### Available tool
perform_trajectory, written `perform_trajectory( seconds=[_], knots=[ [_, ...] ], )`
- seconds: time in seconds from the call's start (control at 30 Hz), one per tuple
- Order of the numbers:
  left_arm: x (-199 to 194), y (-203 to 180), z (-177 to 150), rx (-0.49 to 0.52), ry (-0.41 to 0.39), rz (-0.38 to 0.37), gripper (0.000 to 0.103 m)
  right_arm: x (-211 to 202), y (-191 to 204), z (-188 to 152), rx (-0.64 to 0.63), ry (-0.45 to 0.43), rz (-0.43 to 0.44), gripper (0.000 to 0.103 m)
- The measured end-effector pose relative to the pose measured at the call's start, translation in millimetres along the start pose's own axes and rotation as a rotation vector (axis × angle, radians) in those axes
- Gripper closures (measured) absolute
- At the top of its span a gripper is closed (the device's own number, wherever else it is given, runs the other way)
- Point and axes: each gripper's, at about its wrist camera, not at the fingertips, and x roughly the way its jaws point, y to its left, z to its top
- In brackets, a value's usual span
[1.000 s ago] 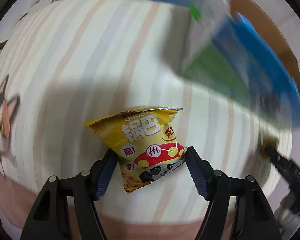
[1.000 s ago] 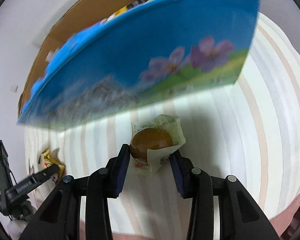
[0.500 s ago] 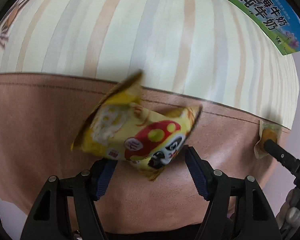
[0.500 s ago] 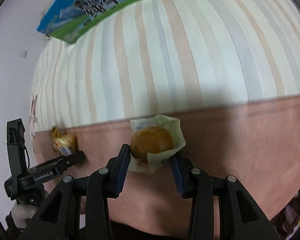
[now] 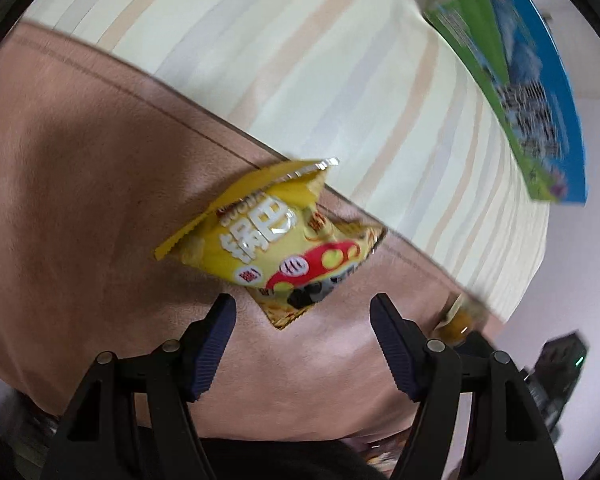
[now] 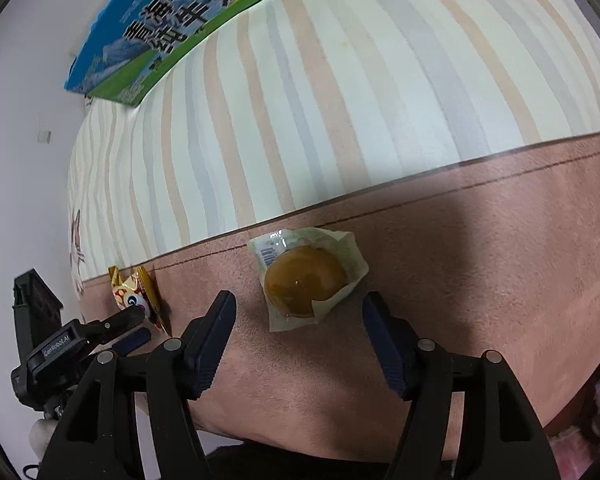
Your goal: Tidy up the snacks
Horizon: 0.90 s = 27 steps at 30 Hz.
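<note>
A yellow snack bag with a panda print (image 5: 276, 244) lies on the brown surface (image 5: 80, 220), just ahead of my left gripper (image 5: 302, 312), which is open with both pads clear of the bag. A clear-wrapped brown bun (image 6: 306, 282) lies on the same brown surface (image 6: 480, 280) ahead of my right gripper (image 6: 298, 308), which is open and apart from the wrapper. The right wrist view also shows the yellow bag (image 6: 134, 294) at the left gripper's tips. The left wrist view shows the bun (image 5: 458, 316) blurred at lower right.
A blue and green milk carton box (image 6: 172, 20) lies on the striped cloth (image 6: 340, 100) further back; it also shows in the left wrist view (image 5: 532, 84). The cloth's edge meets the brown surface just behind both snacks. A white wall (image 6: 28, 120) is at left.
Both grippers have opened since half a second ago, and the yellow bag and the wrapped bun now lie free on the brown surface. One second ago both were held over the striped cloth.
</note>
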Motion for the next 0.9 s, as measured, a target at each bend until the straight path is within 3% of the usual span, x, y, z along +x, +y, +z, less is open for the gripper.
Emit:
perform_trajectory(
  seconds=[0.13,0.37,0.53,0.8,0.9],
  knots=[
    [8,8,28,-0.104,0.018,-0.075,0.035,-5,-6,2,0.037,-0.014,0.021,0.035],
    [-2,39,37,-0.286,0.002,-0.156,0.035,-7,-7,9,0.075,-0.039,0.04,0.035],
    [-32,64,35,-0.323,-0.021,-0.2,0.035,-5,-5,13,0.082,-0.041,0.038,0.035],
    [-36,72,40,-0.401,-0.042,-0.191,0.035,15,6,17,0.07,-0.03,-0.009,0.035],
    [-37,62,43,-0.372,-0.079,-0.148,0.035,18,11,17,0.045,-0.032,-0.036,0.035]
  ],
)
